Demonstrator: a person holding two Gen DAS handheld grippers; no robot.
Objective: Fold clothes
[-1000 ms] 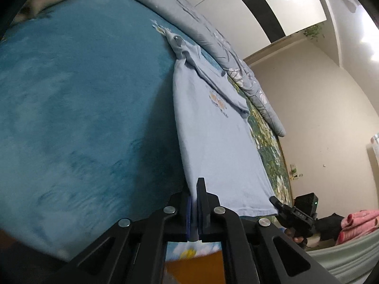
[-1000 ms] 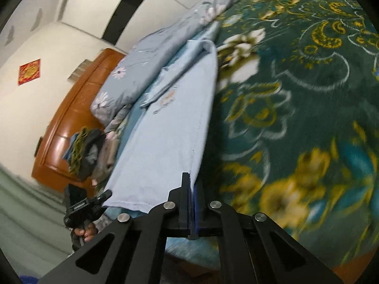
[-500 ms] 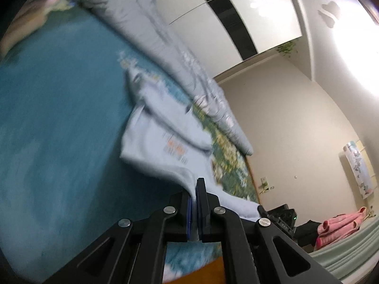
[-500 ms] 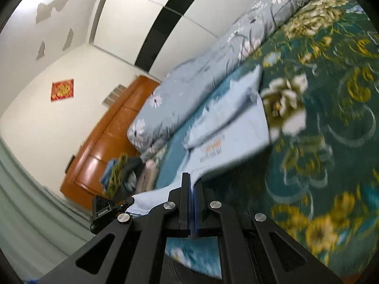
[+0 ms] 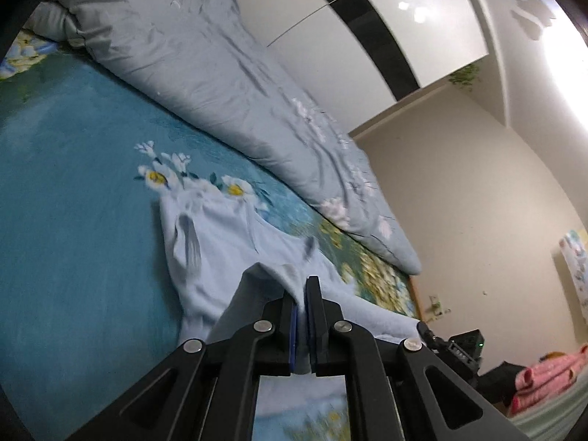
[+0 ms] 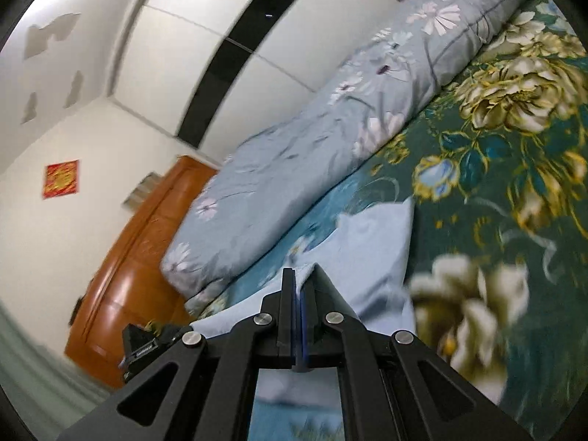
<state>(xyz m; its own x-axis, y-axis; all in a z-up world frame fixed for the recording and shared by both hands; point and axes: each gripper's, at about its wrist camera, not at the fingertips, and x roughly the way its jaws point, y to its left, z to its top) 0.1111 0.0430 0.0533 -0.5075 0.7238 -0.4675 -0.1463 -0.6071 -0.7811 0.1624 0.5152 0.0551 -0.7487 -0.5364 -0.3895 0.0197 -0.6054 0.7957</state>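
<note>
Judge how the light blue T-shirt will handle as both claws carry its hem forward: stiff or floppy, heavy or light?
Likely floppy: the light blue T-shirt sags and creases between the left claw and the bedspread. Probably light: a thin pinch in the right claw lifts its edge. It may drag and bunch, since wrinkles already show near its collar.

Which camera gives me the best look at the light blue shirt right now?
The left wrist view. There the light blue shirt spreads across the bedspread, creases visible, up to the left gripper clamping its edge. The right wrist view shows only a blurred corner beyond the right gripper, also shut on it.
</note>
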